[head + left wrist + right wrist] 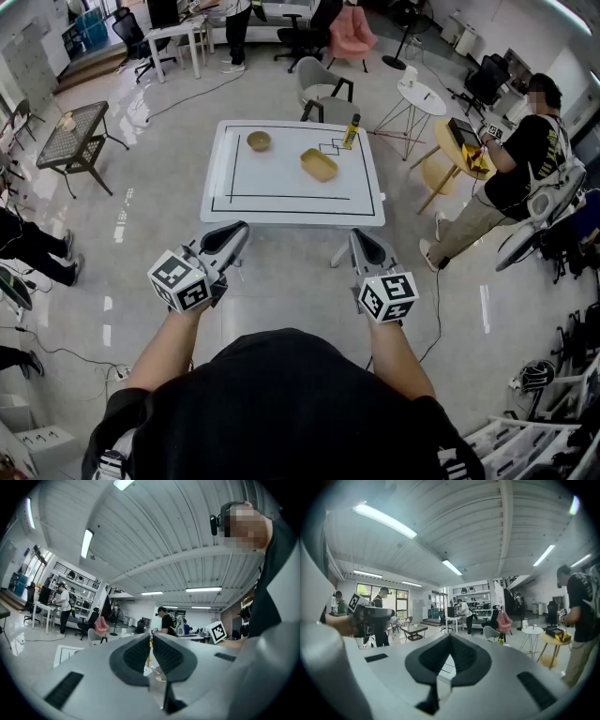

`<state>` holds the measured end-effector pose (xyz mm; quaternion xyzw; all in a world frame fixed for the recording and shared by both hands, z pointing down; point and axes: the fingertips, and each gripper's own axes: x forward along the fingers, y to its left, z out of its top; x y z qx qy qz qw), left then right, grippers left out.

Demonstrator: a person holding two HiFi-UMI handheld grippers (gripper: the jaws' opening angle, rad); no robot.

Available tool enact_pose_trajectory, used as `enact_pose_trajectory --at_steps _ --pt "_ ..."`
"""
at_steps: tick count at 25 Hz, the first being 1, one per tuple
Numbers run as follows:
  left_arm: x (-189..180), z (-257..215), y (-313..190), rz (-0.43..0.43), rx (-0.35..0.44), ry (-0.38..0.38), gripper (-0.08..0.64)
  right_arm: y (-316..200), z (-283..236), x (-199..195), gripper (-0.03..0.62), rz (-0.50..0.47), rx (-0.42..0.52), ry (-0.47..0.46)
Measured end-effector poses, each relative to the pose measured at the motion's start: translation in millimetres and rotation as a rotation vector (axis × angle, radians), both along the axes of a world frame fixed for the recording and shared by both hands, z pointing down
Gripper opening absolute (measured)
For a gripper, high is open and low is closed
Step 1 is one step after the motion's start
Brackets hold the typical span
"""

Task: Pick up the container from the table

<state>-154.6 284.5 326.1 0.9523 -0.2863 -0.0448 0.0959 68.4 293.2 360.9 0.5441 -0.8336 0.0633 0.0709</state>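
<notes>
Grey jaws sit pressed together, empty, on left gripper point(236, 232) and right gripper point(364, 240), short of the white table point(281, 212); farther, centre-right, the tan container point(319, 165); probably light, stiff, thin-walled; pinch a long rim.

In the head view, the desk point(281, 192) is being faced straight ahead at 12 o'clock. Three things are being carried on it. The container point(319, 164) is being borne just past the centre toward 1 o'clock. The bowl point(259, 141) is being borne at 11 o'clock near the far left corner. The bottle point(352, 131) is being borne at 1 o'clock by the far edge, behind the container and apart from it. The left gripper point(239, 230) and right gripper point(361, 236) are being held side by side short of the near edge, at 7 and 5 o'clock from the desk's centre. Behind the desk, a chair point(323, 89) is being seen at 12 o'clock, a round side table point(422, 97) at 2 o'clock and a person point(525, 155) at 3 o'clock.
</notes>
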Motion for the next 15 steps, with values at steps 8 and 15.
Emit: enact_pose_trajectory --at_steps 8,15 --pt "-22.2 7.4 -10.8 -0.012 -0.035 -0.014 0.025 -1.3 -0.1 -17.7 0.003 0.013 0.002 -0.001" --pt "-40.5 9.7 -20.3 0.014 -0.034 -0.011 0.025 -7.1 -5.5 -24.1 0.003 0.060 0.013 -0.022"
